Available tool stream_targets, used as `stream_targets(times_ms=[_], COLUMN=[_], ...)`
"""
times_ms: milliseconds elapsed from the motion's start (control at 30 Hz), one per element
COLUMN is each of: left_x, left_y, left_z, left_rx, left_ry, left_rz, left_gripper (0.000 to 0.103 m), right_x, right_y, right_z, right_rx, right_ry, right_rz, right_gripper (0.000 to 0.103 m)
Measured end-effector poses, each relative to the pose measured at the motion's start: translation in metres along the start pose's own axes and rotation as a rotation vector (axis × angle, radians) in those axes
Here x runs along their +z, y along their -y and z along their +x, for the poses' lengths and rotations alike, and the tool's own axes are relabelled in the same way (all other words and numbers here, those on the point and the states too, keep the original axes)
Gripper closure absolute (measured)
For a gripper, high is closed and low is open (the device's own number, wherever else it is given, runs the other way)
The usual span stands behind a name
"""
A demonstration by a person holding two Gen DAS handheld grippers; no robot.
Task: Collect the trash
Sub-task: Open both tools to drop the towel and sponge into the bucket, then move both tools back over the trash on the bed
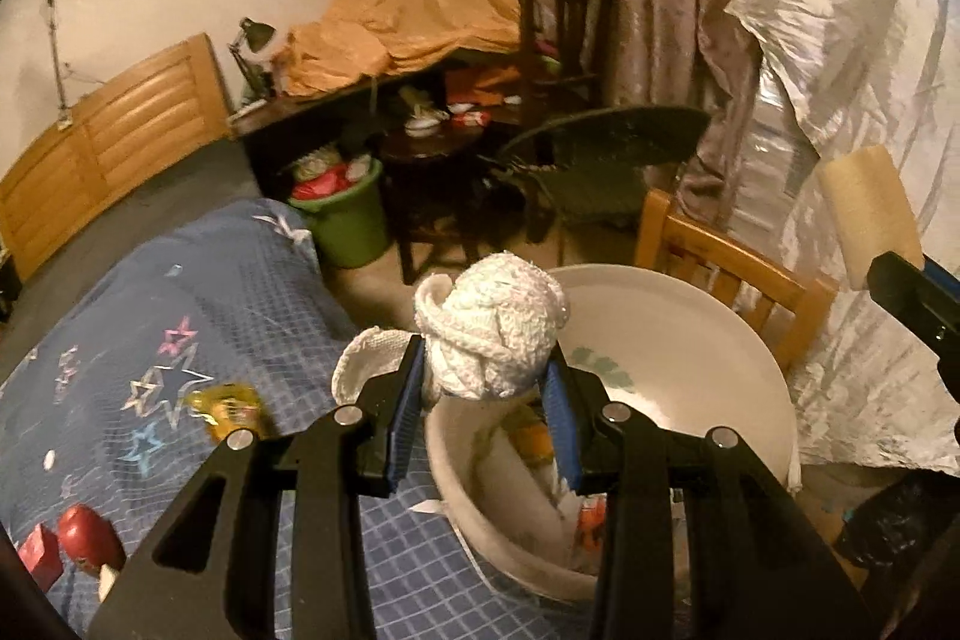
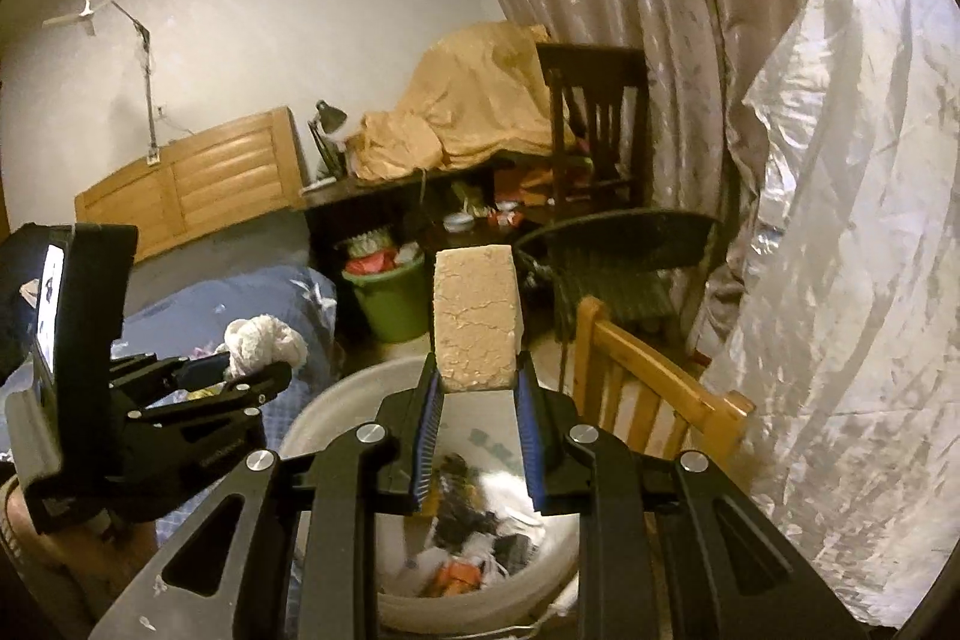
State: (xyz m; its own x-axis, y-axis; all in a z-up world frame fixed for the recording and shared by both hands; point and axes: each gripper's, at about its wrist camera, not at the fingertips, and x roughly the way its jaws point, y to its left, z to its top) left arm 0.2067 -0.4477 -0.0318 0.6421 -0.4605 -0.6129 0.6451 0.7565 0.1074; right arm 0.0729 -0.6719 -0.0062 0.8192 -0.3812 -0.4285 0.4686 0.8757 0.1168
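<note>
My left gripper (image 1: 486, 382) is shut on a crumpled white cloth (image 1: 492, 328) and holds it above the near rim of a white basin (image 1: 690, 340) with trash in it. It also shows in the right wrist view (image 2: 240, 370) with the cloth (image 2: 264, 334). My right gripper (image 2: 477, 379) is shut on a tan sponge block (image 2: 474, 322) above the same basin (image 2: 336, 406), which holds wrappers and scraps. The sponge (image 1: 870, 214) shows at the right in the left wrist view.
A blue star-patterned blanket (image 1: 180, 340) covers the bed at left, with a yellow wrapper (image 1: 231, 409) and a red apple-like object (image 1: 87, 535) on it. A wooden chair (image 2: 648, 388) stands behind the basin. A green bucket (image 1: 351, 220), dark chairs and a plastic-covered object (image 2: 840, 280) are nearby.
</note>
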Motion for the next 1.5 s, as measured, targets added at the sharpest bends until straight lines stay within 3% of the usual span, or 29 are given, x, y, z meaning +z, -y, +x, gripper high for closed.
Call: stream_targets(times_ms=[233, 467, 500, 533, 600, 633, 933, 1100, 1167, 1267, 1500], left_x=[-0.006, -0.007, -0.006, -0.006, -0.003, -0.002, 0.0, -0.005, -0.011, -0.025, -0.067], left_y=[-0.006, -0.003, -0.003, -0.004, -0.011, -0.015, -0.019, -0.022, -0.026, -0.038, -0.111], left_z=[0.028, 0.048, 0.051, 0.056, 0.057, 0.056, 0.051, 0.041, 0.031, 0.009, -0.057], left_rx=[-0.164, -0.25, -0.243, -0.189, -0.162, -0.171, -0.146, -0.094, -0.066, -0.043, 0.018], left_ry=[-0.086, -0.114, -0.117, -0.125, -0.117, -0.109, -0.088, -0.074, -0.064, -0.051, -0.038], left_rz=[-0.008, -0.005, 0.001, 0.001, -0.03, -0.043, -0.043, -0.051, -0.056, -0.072, -0.193], left_gripper=[0.067, 0.065, 0.057, 0.041, 0.032, 0.031, 0.03, 0.03, 0.03, 0.03, 0.028], right_x=[-0.015, -0.022, -0.023, -0.024, -0.024, -0.024, -0.027, -0.03, -0.031, -0.033, -0.048], right_y=[0.006, 0.003, 0.002, 0.002, 0.004, 0.004, 0.007, 0.003, -0.001, -0.014, -0.084], right_z=[0.02, 0.048, 0.056, 0.065, 0.07, 0.072, 0.073, 0.063, 0.054, 0.035, -0.011], right_rx=[0.004, 0.036, 0.033, 0.018, 0.006, 0.006, 0.002, 0.0, 0.011, 0.034, 0.175], right_ry=[-0.081, -0.155, -0.178, -0.205, -0.209, -0.207, -0.194, -0.171, -0.141, -0.067, 0.108], right_rz=[0.013, 0.018, 0.009, 0.006, 0.024, 0.028, 0.063, 0.067, 0.069, 0.069, -0.019], right_gripper=[0.079, 0.077, 0.072, 0.067, 0.046, 0.046, 0.046, 0.046, 0.044, 0.028, 0.022])
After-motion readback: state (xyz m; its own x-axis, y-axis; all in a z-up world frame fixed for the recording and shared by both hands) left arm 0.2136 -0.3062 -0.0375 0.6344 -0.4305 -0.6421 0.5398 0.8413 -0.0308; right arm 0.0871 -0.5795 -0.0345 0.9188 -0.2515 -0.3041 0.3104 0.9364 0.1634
